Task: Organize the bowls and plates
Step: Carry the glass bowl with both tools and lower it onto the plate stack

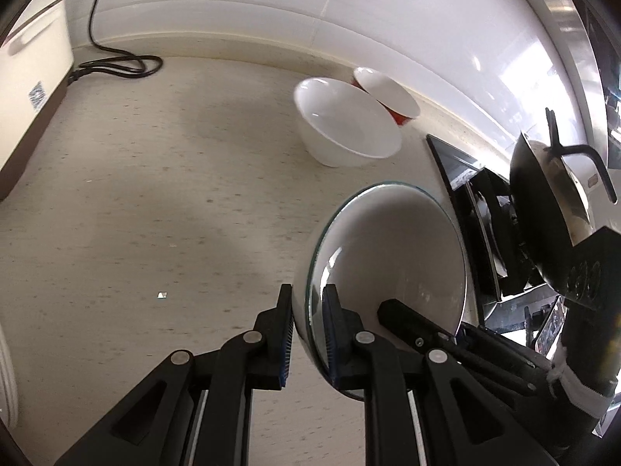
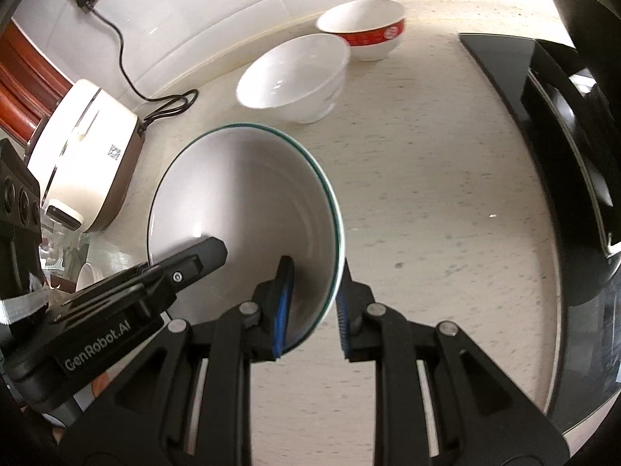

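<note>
Green-rimmed bowl (image 2: 248,202) (nothing inside) held by both grippers.

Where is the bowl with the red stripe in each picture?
Left wrist view: the red-banded bowl sits upper right of centre, by the wall.
Right wrist view: the same bowl sits top centre-right, by the wall.
Shared landmark: the plain white bowl right beside it.

Red-banded bowl (image 1: 392,95) half hidden behind white bowl (image 1: 345,132); wok (image 1: 551,209) cut off at right edge.
</note>
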Available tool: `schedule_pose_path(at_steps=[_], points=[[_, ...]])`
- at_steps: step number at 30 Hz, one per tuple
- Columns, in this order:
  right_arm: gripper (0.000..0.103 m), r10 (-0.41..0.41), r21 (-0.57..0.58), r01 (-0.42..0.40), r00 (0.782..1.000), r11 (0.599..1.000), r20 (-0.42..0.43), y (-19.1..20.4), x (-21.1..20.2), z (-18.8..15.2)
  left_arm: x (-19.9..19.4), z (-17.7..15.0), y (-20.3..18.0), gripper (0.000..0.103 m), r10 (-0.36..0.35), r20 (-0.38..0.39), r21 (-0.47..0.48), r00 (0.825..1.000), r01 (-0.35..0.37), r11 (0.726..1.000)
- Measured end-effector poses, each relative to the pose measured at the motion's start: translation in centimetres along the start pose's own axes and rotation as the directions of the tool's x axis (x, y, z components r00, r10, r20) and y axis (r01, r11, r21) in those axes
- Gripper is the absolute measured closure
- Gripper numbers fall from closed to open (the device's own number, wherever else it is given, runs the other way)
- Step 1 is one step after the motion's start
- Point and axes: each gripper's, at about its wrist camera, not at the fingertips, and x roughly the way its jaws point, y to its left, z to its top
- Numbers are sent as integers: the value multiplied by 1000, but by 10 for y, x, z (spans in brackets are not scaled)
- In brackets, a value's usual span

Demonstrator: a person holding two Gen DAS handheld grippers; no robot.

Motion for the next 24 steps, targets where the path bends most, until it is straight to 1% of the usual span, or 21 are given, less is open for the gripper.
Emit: schedule_pose_path(at_steps=[15, 24], points=[[79, 2, -104, -6, 999, 995, -39, 87, 33, -8, -27, 2, 86, 88, 13, 35, -78, 999, -10, 997], [79, 12, -147, -21, 998, 989, -64, 125, 50, -11, -37, 1, 126, 88, 42, 43, -107, 998, -37, 994]])
